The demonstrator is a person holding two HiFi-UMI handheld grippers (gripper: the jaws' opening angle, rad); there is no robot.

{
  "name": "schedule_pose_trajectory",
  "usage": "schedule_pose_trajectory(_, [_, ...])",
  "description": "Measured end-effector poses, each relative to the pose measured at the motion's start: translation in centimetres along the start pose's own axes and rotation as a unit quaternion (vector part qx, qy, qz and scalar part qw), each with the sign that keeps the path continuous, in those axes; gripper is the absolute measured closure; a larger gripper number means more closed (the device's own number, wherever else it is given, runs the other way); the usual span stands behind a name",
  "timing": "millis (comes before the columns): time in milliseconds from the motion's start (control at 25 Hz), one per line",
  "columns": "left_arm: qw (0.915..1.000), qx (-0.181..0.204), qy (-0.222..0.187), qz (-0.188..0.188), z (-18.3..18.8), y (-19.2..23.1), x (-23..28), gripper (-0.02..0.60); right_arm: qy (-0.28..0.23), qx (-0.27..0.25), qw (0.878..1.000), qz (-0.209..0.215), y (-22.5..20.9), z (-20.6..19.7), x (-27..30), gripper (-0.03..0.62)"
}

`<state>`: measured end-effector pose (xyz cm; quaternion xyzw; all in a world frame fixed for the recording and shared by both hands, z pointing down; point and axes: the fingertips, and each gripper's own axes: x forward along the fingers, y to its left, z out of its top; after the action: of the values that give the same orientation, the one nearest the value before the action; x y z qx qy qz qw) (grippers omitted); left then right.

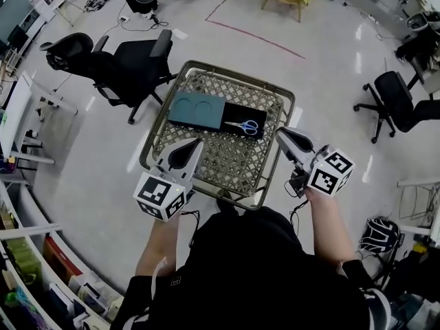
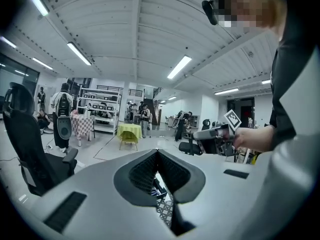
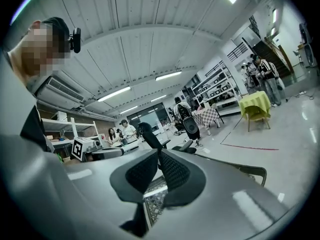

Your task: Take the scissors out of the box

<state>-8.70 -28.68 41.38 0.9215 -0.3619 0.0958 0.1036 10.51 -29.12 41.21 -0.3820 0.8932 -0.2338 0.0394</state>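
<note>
Blue-handled scissors point(image 1: 243, 126) lie flat inside the black box point(image 1: 237, 113), which stands open on a lattice-topped table point(image 1: 234, 75), so the thing to be taken is not yet out. A teal lid point(image 1: 196, 110) rests right against the left side of the box, probably put there to leave the inside free to reach. The left gripper point(image 1: 194, 147) hovers on the near side of the box, just below the lid and clear of both, with its tip aimed toward the box. The right gripper point(image 1: 285, 137) hangs just off the box's near right corner and touches nothing. They flank the box low and almost level, likely so that either one can slip in over its rim. In the left gripper view the jaws meet at the tip with nothing caught between them, and only the table's lattice shows below. The right gripper view shows the same: jaws drawn together at the tip and empty. Since the scissors lie thin and flat, whichever tool goes for them would need to spread its jaws first.
</note>
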Motion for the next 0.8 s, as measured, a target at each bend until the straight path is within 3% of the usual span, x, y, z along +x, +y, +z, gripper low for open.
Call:
schedule_pose_trajectory(360, [0.9995, -0.023, 0.018, 0.007, -1.4, 0.4, 3.8, 0.575, 0.05, 0.005, 0.999, -0.001, -4.5, -2.1, 1.9, 0.56])
schedule_pose_trajectory(800, [0.9972, -0.055, 0.049, -0.003, -5.5, 0.7, 9.1, 0.575, 0.147, -0.03, 0.988, -0.021, -11.4, -7.0, 5.4, 0.559])
